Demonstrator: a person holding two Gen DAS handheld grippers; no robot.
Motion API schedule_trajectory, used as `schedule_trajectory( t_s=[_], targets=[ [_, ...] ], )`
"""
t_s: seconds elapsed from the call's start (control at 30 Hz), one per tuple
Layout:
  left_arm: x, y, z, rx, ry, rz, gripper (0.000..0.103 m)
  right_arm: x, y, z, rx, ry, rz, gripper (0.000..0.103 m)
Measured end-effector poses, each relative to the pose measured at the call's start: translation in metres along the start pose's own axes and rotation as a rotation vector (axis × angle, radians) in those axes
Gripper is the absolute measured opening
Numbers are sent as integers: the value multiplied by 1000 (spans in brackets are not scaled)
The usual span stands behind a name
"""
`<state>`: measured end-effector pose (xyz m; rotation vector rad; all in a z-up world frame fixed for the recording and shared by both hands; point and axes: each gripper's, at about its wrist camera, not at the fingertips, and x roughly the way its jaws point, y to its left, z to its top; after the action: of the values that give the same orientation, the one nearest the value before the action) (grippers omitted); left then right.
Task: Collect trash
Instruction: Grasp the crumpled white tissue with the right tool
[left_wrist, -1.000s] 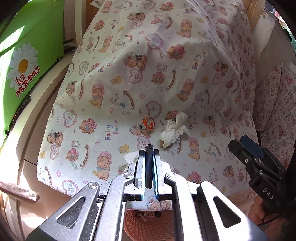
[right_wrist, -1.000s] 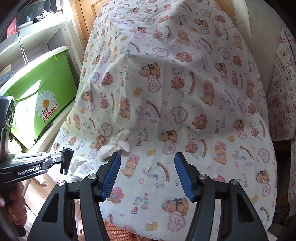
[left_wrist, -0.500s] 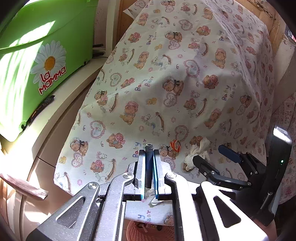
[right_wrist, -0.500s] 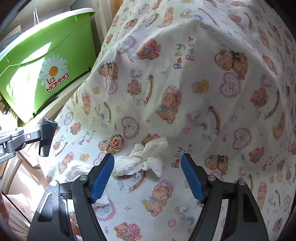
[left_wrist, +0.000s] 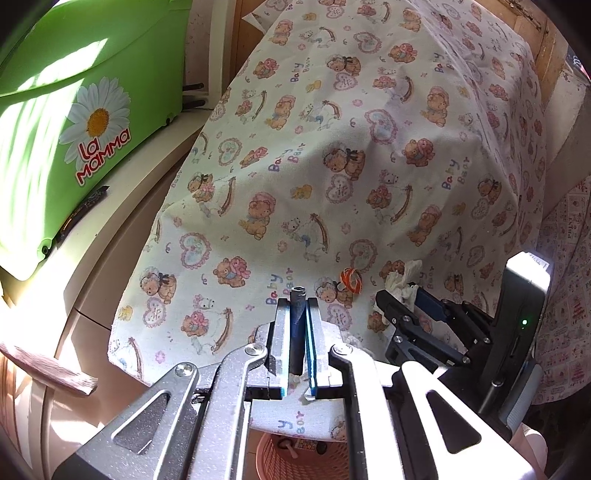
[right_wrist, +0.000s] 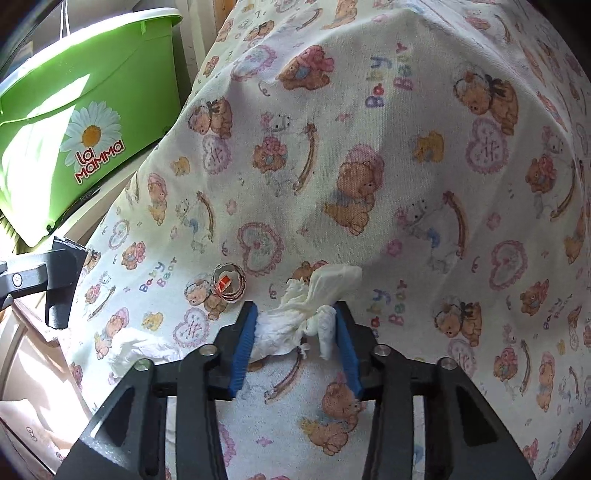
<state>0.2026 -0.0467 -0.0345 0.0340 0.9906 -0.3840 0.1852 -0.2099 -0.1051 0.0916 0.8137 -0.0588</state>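
Observation:
A crumpled white tissue (right_wrist: 299, 321) lies on the teddy-bear cloth (right_wrist: 369, 166), between the blue pads of my right gripper (right_wrist: 293, 325), whose jaws touch it on both sides. It also shows in the left wrist view (left_wrist: 400, 280). A curled orange-and-white paper scrap (right_wrist: 229, 282) lies just left of it; it shows in the left wrist view too (left_wrist: 351, 278). A second white tissue (right_wrist: 136, 350) lies at the cloth's lower left. My left gripper (left_wrist: 297, 325) is shut on a dark pen-like tube (left_wrist: 296, 325).
A green "La Mamma" tub (left_wrist: 55, 110) stands on the cream cabinet (left_wrist: 110, 221) at left. A pink mesh basket (left_wrist: 295, 458) sits below the cloth's front edge. A patterned cloth (left_wrist: 561, 295) hangs at right.
My right gripper has moved in over the crumpled tissue and narrowed its jaws onto it. My left gripper has shifted left and stays shut on the tube.

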Motion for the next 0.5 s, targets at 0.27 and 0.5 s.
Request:
schedule_trajectory(
  t_s=[0.27,0.5],
  targets=[
    [-5,7,-3,-19,-10,8,7,-27,-14,0,75,-27,30,18],
    [-5,8,-6,-18,-12,21,7,-68,-46,7,137,-97,47,18]
  ],
)
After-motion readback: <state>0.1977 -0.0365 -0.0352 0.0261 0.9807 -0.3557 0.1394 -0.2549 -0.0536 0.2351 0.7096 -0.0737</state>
